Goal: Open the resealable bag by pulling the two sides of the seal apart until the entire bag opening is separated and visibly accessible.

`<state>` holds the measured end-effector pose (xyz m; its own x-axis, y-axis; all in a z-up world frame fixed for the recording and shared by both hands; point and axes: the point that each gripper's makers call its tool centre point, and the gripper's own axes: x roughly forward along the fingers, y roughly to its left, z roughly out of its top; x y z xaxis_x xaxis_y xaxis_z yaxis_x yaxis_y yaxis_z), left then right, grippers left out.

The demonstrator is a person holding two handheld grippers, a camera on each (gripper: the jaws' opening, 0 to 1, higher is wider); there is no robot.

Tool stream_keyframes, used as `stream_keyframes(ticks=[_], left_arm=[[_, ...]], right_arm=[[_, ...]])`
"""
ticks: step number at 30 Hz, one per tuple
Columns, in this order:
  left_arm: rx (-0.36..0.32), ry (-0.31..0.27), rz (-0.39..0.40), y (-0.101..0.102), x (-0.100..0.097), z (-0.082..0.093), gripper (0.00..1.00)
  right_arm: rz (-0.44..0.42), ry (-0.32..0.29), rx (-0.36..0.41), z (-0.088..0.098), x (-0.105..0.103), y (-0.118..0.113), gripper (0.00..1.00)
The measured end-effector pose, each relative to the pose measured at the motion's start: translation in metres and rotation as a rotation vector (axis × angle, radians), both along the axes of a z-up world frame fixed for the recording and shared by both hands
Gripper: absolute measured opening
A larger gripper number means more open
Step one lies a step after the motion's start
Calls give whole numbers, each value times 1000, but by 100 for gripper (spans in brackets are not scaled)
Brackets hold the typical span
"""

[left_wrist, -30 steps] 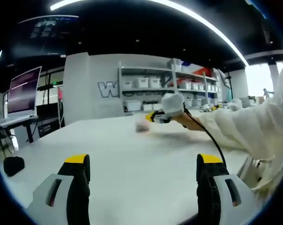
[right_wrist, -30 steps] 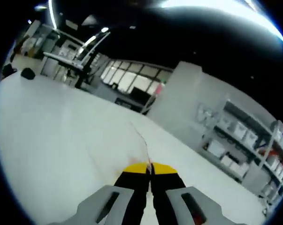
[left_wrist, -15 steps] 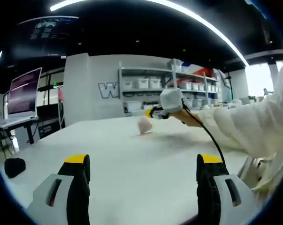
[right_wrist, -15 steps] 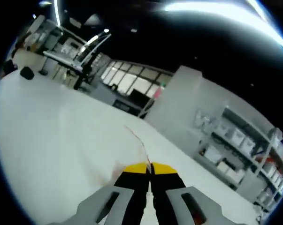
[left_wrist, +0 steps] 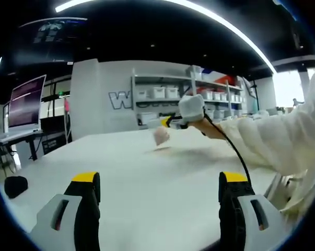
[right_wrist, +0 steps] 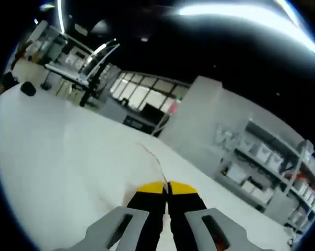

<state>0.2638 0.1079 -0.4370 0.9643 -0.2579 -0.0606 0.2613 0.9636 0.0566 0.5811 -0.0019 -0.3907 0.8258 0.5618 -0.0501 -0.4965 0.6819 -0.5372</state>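
Between shut right tongs [right_wrist: 166, 188], bag [right_wrist: 153, 158] barely discernible.

A white table [left_wrist: 147, 178] fills the foreground. Behind it stand a grey wall [left_wrist: 94, 99] and shelves [left_wrist: 167, 97] of white bins. A light strip [left_wrist: 220, 26] curves across the dark ceiling

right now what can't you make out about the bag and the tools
- Bag, left gripper view: small and blurred, hanging from the right tool; seal open or closed is not readable.
- Bag edge, right gripper view: a thin line seen edge-on; the shut yellow tips cover where it is pinched.
- Left tool, left gripper view: open over the table; the view's edge cuts off its lower part.
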Motion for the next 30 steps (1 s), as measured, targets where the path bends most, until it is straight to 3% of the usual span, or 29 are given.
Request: stream_keyframes(ticks=[13, 30], left_arm=[[0, 3, 0, 0, 0, -1, 93], [-2, 5, 0, -1, 0, -2, 93]], right_arm=[[14, -22, 51, 14, -5, 0, 0], [20, -42, 40, 16, -12, -10, 0]])
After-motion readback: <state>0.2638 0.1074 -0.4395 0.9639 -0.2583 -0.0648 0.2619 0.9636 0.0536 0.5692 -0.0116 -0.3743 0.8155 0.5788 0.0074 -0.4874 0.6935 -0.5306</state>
